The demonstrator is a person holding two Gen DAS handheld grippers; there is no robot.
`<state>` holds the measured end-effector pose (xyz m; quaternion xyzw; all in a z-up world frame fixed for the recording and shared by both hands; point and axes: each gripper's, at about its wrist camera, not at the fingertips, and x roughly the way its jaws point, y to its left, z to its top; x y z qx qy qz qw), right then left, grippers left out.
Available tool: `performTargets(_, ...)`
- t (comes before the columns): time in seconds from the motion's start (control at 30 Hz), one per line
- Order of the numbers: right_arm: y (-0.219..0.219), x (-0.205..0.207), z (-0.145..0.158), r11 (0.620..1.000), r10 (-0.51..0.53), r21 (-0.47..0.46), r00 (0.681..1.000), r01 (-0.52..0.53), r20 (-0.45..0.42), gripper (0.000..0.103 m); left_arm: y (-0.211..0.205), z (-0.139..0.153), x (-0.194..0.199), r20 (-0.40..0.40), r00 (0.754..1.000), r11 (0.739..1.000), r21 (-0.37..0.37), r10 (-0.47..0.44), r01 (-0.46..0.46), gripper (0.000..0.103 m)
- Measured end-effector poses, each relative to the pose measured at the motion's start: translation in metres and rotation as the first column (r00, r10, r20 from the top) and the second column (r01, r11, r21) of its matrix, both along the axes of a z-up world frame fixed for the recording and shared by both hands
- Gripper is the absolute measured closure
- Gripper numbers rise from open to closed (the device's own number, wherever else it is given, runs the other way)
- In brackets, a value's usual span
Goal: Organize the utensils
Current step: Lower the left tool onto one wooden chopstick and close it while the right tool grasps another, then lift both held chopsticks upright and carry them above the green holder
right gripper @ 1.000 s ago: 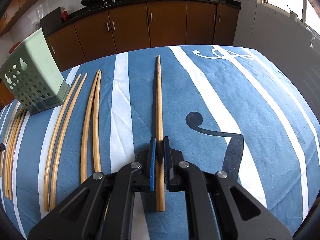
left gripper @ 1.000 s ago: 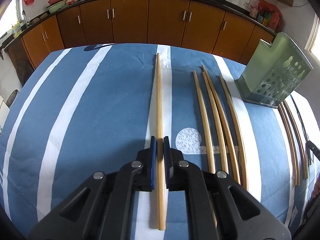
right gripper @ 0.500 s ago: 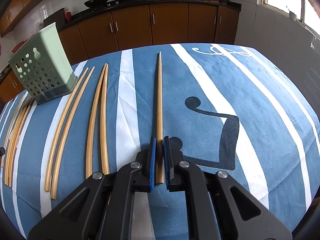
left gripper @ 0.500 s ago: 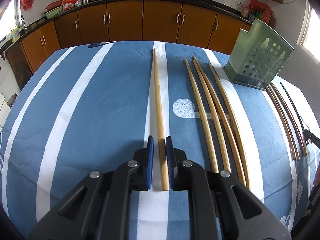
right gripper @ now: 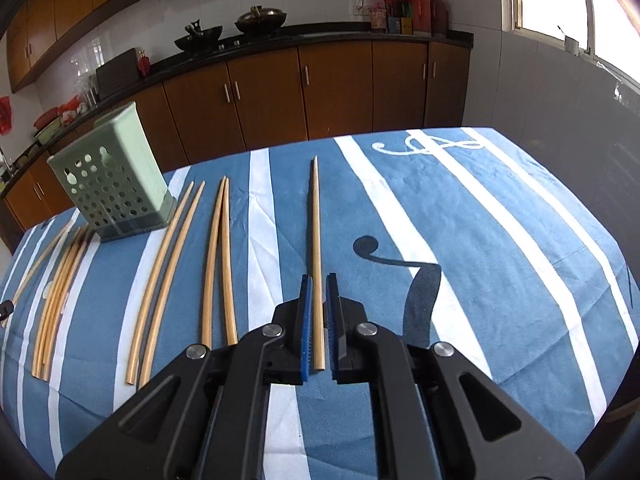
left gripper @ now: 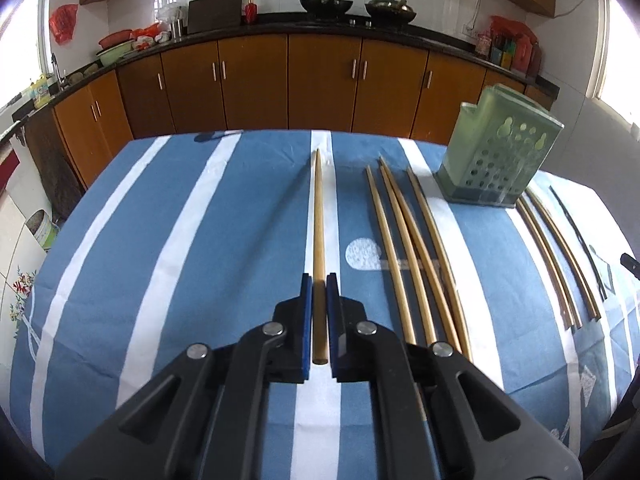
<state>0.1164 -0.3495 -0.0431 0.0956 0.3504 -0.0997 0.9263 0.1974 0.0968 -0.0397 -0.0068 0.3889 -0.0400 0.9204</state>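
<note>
Two tapered wood chopsticks (left gripper: 319, 216) (right gripper: 315, 248), clamped btwn ribbed blue pads.

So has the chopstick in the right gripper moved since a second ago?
Yes: held in the right gripper, the chopstick has lifted off the tablecloth, casting a shadow on it.

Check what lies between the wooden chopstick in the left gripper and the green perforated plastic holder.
Four loose wooden chopsticks, lying on the blue striped cloth; the left wrist view shows it.
</note>
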Motion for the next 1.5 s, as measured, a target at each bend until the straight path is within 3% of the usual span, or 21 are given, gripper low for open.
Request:
performTargets(0.1, -0.001, 0.004, -0.003, 1.000, 0.021, 0.017, 0.999, -0.021, -0.026, 0.095, 0.001, 0.012, -0.001, 0.028, 1.000, 1.000, -0.005, -0.002, 0.002, 0.095)
performTargets(0.33, 0.003, 0.022, -0.045, 0.999, 0.025, 0.052, 0.988, -0.018, -0.153, 0.094, 0.003, 0.005, -0.001, 0.007, 1.000, 1.000, -0.008, 0.011, -0.011, 0.095)
performTargets(0.43, 0.006, 0.025, -0.053, 1.000, 0.022, 0.025, 0.985, -0.018, -0.173, 0.081, 0.001, 0.004, -0.001, 0.008, 1.000, 1.000, -0.003, 0.009, -0.009, 0.095)
performTargets(0.5, 0.008, 0.023, -0.053, 1.000, 0.024, 0.001, 0.986, -0.024, -0.166, 0.081, 0.002, 0.004, -0.001, 0.008, 1.000, 1.000, -0.002, 0.009, -0.009, 0.095)
performTargets(0.57, 0.007, 0.023, -0.052, 0.999, 0.040, 0.016, 0.984, -0.038, -0.172, 0.096, 0.002, 0.004, -0.002, 0.010, 1.000, 1.000, 0.000, 0.010, -0.010, 0.095)
performTargets(0.63, 0.003, 0.021, -0.051, 0.999, 0.042, 0.035, 0.985, -0.037, -0.168, 0.096, 0.003, 0.006, -0.003, 0.016, 1.000, 1.000, -0.001, 0.011, -0.011, 0.095)
performTargets(1.0, -0.010, -0.011, 0.011, 1.000, 0.005, 0.009, 0.999, -0.005, 0.040, 0.096, 0.011, 0.050, -0.017, 0.151, 0.987, 0.999, -0.031, 0.046, -0.041, 0.095)
performTargets(1.23, -0.013, -0.018, 0.059, 1.000, -0.011, -0.011, 0.981, 0.014, 0.195, 0.096, 0.014, 0.088, -0.021, 0.252, 0.966, 0.997, -0.064, 0.064, -0.050, 0.095)
performTargets(1.5, -0.009, -0.009, 0.093, 0.999, -0.003, -0.046, 0.960, 0.016, 0.279, 0.096, 0.010, 0.125, -0.014, 0.337, 0.939, 0.996, -0.071, 0.068, -0.047, 0.095)
